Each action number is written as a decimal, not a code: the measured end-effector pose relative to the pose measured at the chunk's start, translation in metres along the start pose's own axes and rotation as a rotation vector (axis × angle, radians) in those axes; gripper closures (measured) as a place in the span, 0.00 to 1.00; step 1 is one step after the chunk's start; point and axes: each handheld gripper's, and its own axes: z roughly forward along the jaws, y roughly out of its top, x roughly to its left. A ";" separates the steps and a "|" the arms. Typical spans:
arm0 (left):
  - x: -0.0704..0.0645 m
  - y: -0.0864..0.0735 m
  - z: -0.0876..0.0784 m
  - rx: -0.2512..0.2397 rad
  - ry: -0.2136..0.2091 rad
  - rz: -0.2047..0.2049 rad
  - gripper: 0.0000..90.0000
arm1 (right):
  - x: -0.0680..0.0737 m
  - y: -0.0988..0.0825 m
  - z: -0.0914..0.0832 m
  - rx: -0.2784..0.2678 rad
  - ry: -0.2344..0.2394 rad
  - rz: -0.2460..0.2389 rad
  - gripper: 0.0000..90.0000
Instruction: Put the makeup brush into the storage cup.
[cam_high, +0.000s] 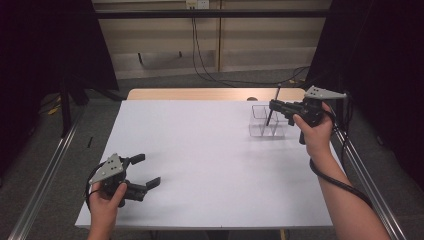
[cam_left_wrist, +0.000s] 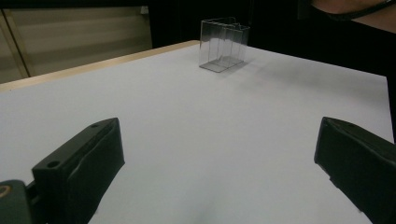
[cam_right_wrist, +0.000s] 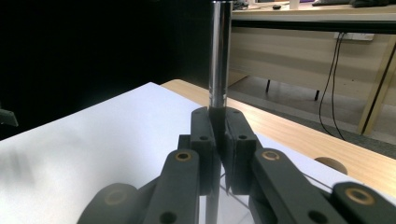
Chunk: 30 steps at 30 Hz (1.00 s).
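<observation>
The slim dark metal rod (cam_high: 273, 106) is clamped upright, slightly tilted, between the closed jaws of the right tool (cam_high: 278, 106), its lower end over or inside the clear plastic divided box (cam_high: 266, 121). In the right gripper view the rod's polished upper shaft (cam_right_wrist: 219, 51) rises straight out of the clamp.

Procedure, as judged from this position:
- Keep the rod near vertical while lowering it into a compartment. Which compartment lies under the tip cannot be told.
- Lower slowly; the box is light and clear, and a sideways push against a divider would likely slide or tip it.
- Release only once the tip rests on the box floor.

Clearances, relative to the box:
- The box stands on the white counter (cam_high: 210, 160) close to its far right corner, near both edges; a nudged box has little margin.
- The counter surface toward the person from the box is bare.
- The left tool (cam_high: 145, 171), jaws wide apart and holding nothing, sits well apart from the box, at the near left.
</observation>
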 end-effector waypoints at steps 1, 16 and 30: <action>0.000 0.000 0.000 -0.001 -0.001 -0.001 0.01 | -0.001 0.001 0.000 0.001 -0.005 -0.001 0.94; -0.001 -0.001 0.001 0.007 -0.002 0.005 0.01 | -0.012 0.011 -0.001 0.006 -0.068 -0.007 0.94; 0.000 -0.001 0.001 0.010 -0.002 0.004 0.01 | -0.019 0.015 0.002 0.005 -0.123 -0.002 0.94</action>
